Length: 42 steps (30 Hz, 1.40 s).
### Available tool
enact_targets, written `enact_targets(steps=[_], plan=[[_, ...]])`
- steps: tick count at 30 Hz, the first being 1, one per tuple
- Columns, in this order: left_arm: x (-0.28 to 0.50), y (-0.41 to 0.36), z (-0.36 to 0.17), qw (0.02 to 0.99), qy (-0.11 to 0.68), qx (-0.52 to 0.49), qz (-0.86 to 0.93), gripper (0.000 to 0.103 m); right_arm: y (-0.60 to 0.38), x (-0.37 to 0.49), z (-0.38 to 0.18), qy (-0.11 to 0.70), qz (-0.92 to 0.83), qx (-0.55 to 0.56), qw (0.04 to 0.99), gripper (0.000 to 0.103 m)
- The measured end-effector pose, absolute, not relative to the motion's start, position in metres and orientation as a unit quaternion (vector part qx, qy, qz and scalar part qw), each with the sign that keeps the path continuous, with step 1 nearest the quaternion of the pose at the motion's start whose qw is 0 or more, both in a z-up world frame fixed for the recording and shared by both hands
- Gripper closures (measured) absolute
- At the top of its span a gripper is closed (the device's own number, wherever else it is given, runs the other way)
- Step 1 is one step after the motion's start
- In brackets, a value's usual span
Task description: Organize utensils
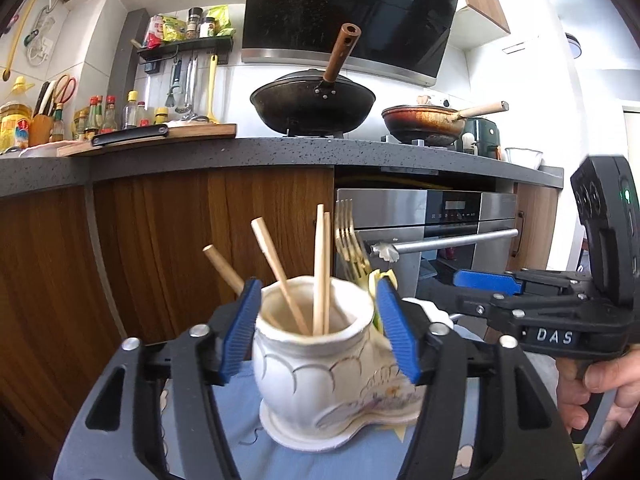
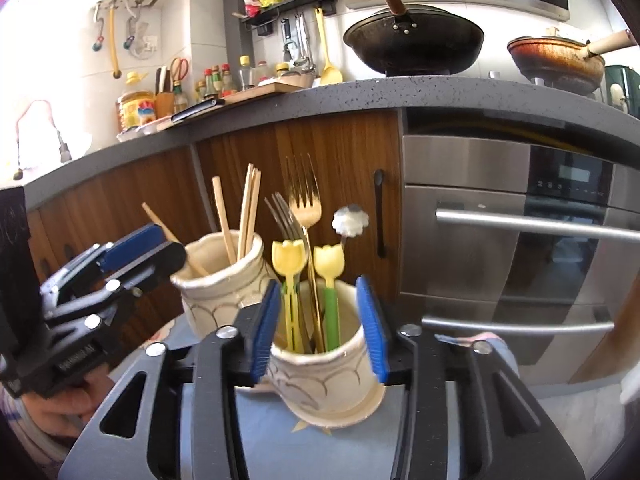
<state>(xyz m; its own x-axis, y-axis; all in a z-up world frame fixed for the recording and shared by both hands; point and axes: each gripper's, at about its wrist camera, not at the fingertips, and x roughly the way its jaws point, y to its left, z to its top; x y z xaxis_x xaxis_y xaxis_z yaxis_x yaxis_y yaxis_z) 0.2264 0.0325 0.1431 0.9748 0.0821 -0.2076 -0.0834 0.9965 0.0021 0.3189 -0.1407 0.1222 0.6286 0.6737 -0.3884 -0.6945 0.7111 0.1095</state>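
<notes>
A cream double ceramic utensil holder stands on a blue cloth (image 1: 248, 432). Its left pot (image 1: 316, 344) holds several wooden chopsticks (image 1: 320, 268). My left gripper (image 1: 318, 332) is closed on this pot, a blue pad on each side of its rim. The right pot (image 2: 324, 372) holds forks (image 2: 305, 204) and yellow tulip-topped utensils (image 2: 289, 258). My right gripper (image 2: 322, 326) is closed on the right pot, with pads against its sides. The left pot also shows in the right wrist view (image 2: 218, 276), with the left gripper (image 2: 120, 268) beside it.
A dark stone counter (image 1: 280, 152) runs behind, with a wok (image 1: 312, 100), a frying pan (image 1: 424, 120), a cutting board (image 1: 160, 136) and sauce bottles (image 1: 100, 116). Wooden cabinet doors (image 1: 160, 240) and a steel oven (image 1: 448, 232) stand below it.
</notes>
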Motion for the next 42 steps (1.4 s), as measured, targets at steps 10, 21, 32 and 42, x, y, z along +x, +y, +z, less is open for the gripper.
enact_targets(steps=[10,21,32,42], plan=[[0.193,0.042,0.132,0.995,0.088,-0.001,0.055,0.012,-0.152,0.296,0.103,0.185,0.368,-0.014,0.911,0.019],[0.171,0.051,0.112,0.994,0.092,-0.012,0.062,0.006,-0.173,0.265,0.087,0.135,0.333,0.009,0.933,0.006],[0.162,0.043,0.097,0.995,0.089,-0.003,0.047,0.006,-0.179,0.247,0.079,0.107,0.319,0.011,0.942,0.005],[0.161,0.042,0.096,0.995,0.089,-0.003,0.05,0.006,-0.175,0.24,0.077,0.097,0.319,-0.01,0.943,0.005]])
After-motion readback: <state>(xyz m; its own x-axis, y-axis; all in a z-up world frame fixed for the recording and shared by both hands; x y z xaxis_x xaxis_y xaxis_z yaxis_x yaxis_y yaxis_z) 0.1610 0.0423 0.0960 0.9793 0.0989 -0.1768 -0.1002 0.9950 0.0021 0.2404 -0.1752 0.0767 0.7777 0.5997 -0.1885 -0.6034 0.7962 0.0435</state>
